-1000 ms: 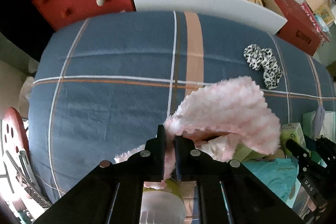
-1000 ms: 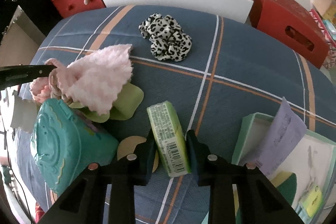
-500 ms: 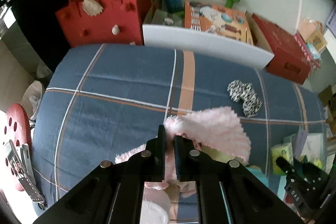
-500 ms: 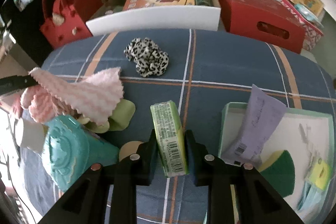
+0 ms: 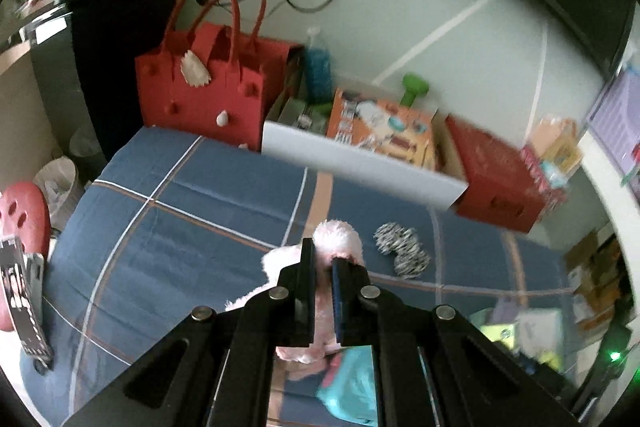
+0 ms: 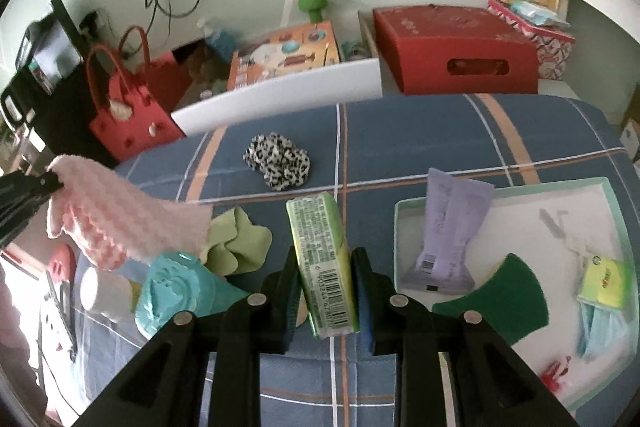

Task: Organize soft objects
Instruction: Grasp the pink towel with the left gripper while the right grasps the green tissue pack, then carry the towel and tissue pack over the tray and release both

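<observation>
My left gripper point(image 5: 323, 259) is shut on a fluffy pink cloth point(image 5: 338, 237) and holds it up above the blue plaid bed point(image 5: 180, 227); the cloth point(image 6: 124, 223) hangs at the left in the right wrist view. My right gripper point(image 6: 326, 259) is shut on a green tissue pack point(image 6: 324, 259), held above the bed. A leopard-print scrunchie point(image 6: 278, 161) lies on the bed beyond it, and it also shows in the left wrist view point(image 5: 402, 253).
A mint tray point(image 6: 404, 205) at the right holds a purple packet point(image 6: 450, 231), a green sponge point(image 6: 504, 299) and small packs. A teal toy point(image 6: 176, 291), a green cloth point(image 6: 236, 247) and a white cup point(image 6: 106, 293) lie at the left. A red bag point(image 5: 204, 95), a white board point(image 5: 360, 171) and a red box point(image 6: 452, 47) stand behind.
Both grippers have risen and pulled back from the bed. The pink cloth has lifted off the pile with the left gripper. The tissue pack stays in the right gripper.
</observation>
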`<state>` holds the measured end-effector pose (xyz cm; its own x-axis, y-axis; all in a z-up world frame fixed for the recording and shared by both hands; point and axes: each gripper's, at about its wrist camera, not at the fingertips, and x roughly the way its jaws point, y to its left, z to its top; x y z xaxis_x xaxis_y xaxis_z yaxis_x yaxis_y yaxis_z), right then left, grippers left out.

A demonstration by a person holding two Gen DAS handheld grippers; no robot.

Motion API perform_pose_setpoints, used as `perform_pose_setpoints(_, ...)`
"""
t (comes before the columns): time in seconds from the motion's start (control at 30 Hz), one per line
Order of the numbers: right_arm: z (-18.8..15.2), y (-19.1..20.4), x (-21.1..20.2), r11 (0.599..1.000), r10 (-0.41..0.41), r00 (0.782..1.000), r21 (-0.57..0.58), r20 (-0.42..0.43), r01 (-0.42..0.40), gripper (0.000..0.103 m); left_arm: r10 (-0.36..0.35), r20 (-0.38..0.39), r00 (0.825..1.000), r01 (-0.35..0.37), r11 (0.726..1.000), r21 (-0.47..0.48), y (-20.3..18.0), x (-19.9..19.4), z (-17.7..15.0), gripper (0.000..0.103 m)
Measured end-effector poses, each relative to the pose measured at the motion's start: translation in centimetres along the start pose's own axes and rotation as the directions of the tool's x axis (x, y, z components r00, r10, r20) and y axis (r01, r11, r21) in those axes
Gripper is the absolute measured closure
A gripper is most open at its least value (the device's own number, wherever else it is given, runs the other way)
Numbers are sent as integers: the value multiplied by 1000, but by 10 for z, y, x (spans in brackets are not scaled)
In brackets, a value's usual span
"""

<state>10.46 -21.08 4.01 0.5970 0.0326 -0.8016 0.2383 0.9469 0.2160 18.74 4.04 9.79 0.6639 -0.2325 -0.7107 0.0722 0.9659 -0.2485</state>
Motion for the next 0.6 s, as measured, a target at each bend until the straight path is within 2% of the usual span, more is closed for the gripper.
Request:
perform_pose_setpoints(0.27,1,-8,-23,1000,-20,998,-9,64,21,77,-65,74,995,69,996,-58,-20,-30,-24,97)
perform_pose_setpoints(0.6,5,-41,-45,996,-80,991,32,108,77,77,-124,88,988,123,992,27,-68,-43,-43,97)
